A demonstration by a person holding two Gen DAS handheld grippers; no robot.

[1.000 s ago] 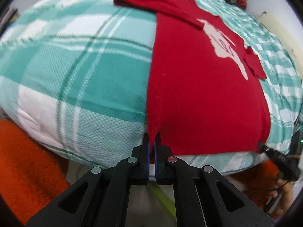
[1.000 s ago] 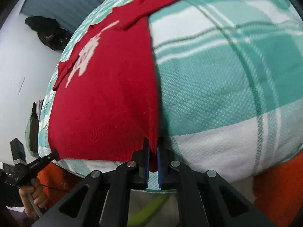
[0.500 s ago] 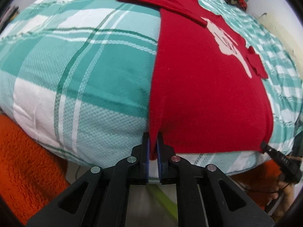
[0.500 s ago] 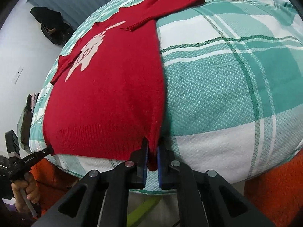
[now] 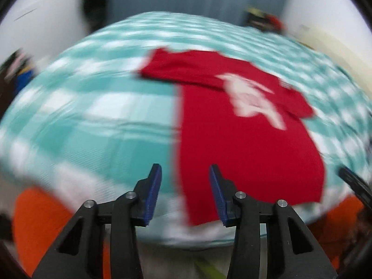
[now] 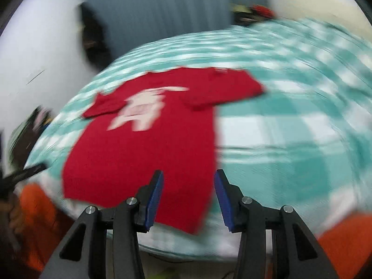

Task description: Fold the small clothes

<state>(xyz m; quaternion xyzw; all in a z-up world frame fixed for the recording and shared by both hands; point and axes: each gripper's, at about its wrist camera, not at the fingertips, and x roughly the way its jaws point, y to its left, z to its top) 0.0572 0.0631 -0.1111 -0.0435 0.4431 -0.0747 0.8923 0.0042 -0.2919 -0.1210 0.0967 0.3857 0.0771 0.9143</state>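
Observation:
A small red T-shirt [image 5: 244, 144] with a white print lies flat on a teal and white checked bed [image 5: 93, 116], hem toward me, sleeves spread. My left gripper [image 5: 184, 174] hovers above the shirt's near left hem corner, its jaws opening, with nothing pressed between the blue pads. In the right wrist view the same T-shirt [image 6: 144, 153] lies spread out, and my right gripper [image 6: 188, 177] hangs over its near right hem corner, jaws opening and free of the cloth. Both views are blurred by motion.
An orange blanket [image 5: 41, 223] hangs below the bed's near edge. Dark clothes [image 6: 93, 37] hang on the far wall beside a grey-blue curtain [image 6: 167, 7]. A pile of things [image 5: 265, 21] sits at the bed's far right end.
Both grippers let go of the shirt's hem corners and opened. Both have risen and tilted up, so more of the bed and the far wall shows. The shirt lies flat.

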